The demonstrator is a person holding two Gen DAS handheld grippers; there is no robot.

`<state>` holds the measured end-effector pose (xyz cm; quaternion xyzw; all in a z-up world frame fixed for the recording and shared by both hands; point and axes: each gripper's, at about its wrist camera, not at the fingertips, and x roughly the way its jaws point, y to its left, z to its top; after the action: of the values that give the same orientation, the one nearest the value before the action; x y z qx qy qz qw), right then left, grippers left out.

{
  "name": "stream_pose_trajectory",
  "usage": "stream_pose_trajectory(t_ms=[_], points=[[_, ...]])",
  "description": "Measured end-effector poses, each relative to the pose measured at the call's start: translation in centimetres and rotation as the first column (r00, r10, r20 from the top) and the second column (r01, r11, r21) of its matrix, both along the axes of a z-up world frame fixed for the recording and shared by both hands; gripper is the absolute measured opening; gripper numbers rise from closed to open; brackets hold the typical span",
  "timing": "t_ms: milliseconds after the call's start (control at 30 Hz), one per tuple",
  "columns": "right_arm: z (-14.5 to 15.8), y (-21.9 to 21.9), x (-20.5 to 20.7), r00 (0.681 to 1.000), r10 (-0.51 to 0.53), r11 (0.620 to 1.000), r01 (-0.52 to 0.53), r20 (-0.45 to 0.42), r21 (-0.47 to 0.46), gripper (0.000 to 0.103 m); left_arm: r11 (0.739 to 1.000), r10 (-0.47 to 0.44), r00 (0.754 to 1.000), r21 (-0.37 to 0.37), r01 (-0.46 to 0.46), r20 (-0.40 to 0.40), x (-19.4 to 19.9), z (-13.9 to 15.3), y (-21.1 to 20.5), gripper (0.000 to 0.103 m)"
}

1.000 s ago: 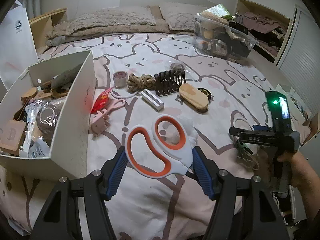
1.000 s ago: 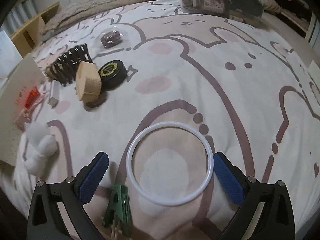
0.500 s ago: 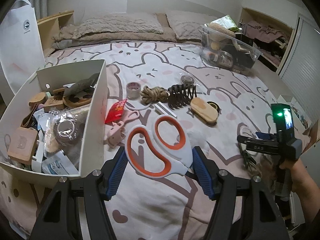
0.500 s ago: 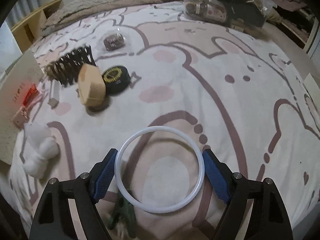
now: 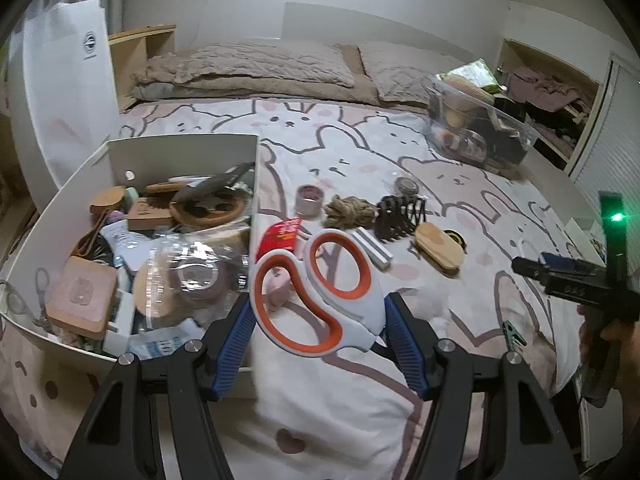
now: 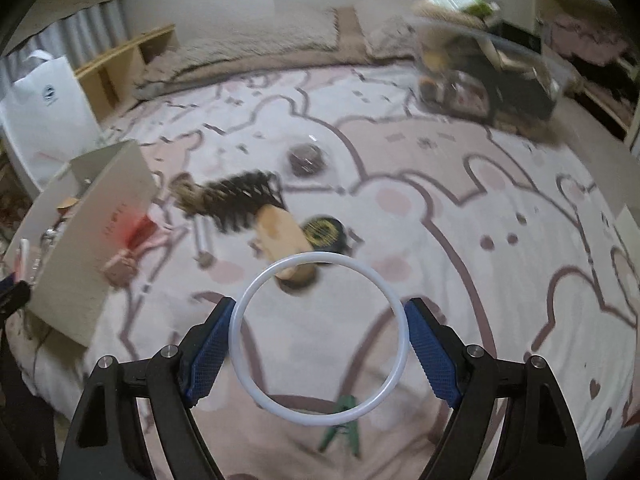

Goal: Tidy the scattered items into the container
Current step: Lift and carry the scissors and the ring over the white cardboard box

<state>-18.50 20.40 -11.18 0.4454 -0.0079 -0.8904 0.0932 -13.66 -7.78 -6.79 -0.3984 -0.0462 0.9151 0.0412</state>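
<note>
My left gripper is shut on the white and orange scissors, its blue pads pressing both sides of the handles. The scissors hang above the bed beside the white box, which holds several items. My right gripper is shut on a thin white ring, held clear of the bedcover. On the bed lie a tape roll, a rope bundle, a black hair claw, a wooden brush, a black tin, a red packet and a green clip.
A clear plastic bin full of things stands at the far right of the bed. Pillows lie at the head. A white paper bag and a wooden shelf stand left of the box. The right wrist view is blurred.
The right gripper closed on the white ring and lifted it off the bedcover. The left gripper carried the scissors up and toward the white box, whose inside now shows more fully.
</note>
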Motion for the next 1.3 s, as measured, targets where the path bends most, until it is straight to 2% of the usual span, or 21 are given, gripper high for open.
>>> stream_pose_trajectory(t_ms=[200, 667, 1033, 1300], points=[[2.9, -3.6, -0.1, 0.995, 0.079, 0.996, -0.081, -0.058, -0.034, 0.084, 0.999, 0.038, 0.999, 0.005, -0.038, -0.017, 0.4, 0.6, -2.3, 0.065], [6.7, -12.3, -1.4, 0.966, 0.243, 0.96, -0.253, -0.091, -0.117, 0.085, 0.991, 0.133, 0.99, -0.005, -0.133, -0.053, 0.5, 2.0, -9.2, 0.065], [8.3, -18.5, -2.2, 0.931, 0.346, 0.922, -0.361, -0.118, -0.142, 0.084, 0.984, 0.174, 0.982, -0.012, -0.175, -0.068, -0.3, 2.8, -13.8, 0.065], [8.3, -22.1, -3.3, 0.91, 0.399, 0.897, -0.413, -0.114, -0.158, 0.085, 0.984, 0.173, 0.984, -0.028, -0.175, -0.049, -1.9, 2.6, -16.5, 0.065]])
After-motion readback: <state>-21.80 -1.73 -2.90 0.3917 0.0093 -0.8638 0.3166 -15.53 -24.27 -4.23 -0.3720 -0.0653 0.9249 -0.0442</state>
